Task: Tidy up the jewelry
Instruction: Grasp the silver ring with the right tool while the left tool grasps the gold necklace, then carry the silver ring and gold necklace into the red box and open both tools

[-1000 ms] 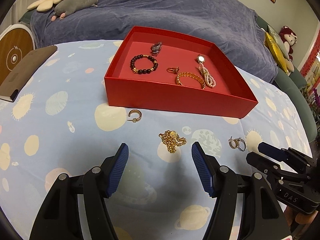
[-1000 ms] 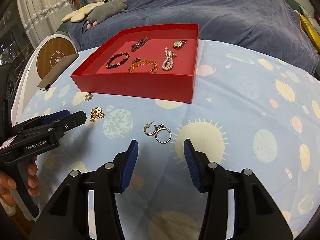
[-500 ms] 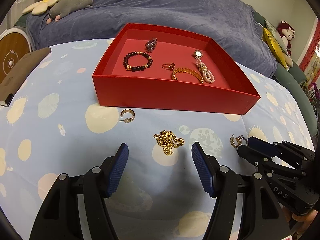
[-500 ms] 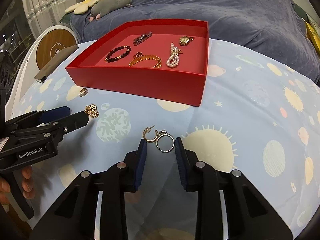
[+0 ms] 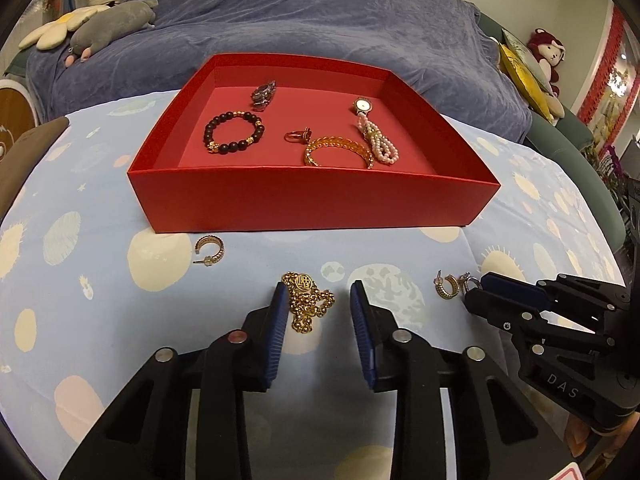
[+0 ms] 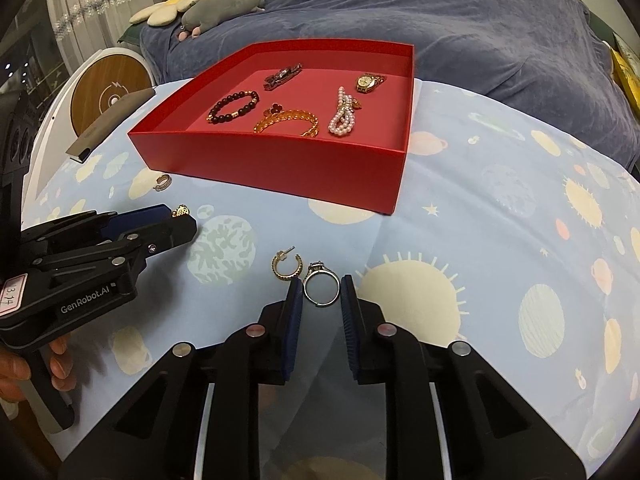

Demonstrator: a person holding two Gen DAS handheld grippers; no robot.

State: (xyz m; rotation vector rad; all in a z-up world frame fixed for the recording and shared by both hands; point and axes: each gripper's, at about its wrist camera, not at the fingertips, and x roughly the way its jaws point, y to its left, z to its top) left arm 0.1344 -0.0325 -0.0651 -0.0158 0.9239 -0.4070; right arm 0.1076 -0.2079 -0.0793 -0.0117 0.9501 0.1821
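Observation:
A red tray (image 5: 312, 200) holds a dark bead bracelet (image 5: 234, 133), a gold bangle (image 5: 340, 152), a pearl strand, a ring and two watches. My left gripper (image 5: 318, 300) is open, its pads either side of a gold bead chain (image 5: 310, 302) on the cloth. My right gripper (image 6: 320, 296) is narrowly open around a silver ring (image 6: 321, 288), pads close to it; it also shows in the left wrist view (image 5: 480, 288). A gold hoop earring (image 6: 286, 266) lies just left of the ring. Another gold hoop (image 5: 210, 249) lies near the tray front.
A blue planet-print cloth (image 6: 500, 240) covers the table. A dark case (image 6: 108, 124) and a round wooden-faced device (image 6: 110, 90) sit at the left. A blue-covered sofa (image 5: 320, 16) with plush toys stands behind.
Both grippers have moved forward and down. The left jaws have narrowed around the gold chain. The right jaws have narrowed around the silver ring.

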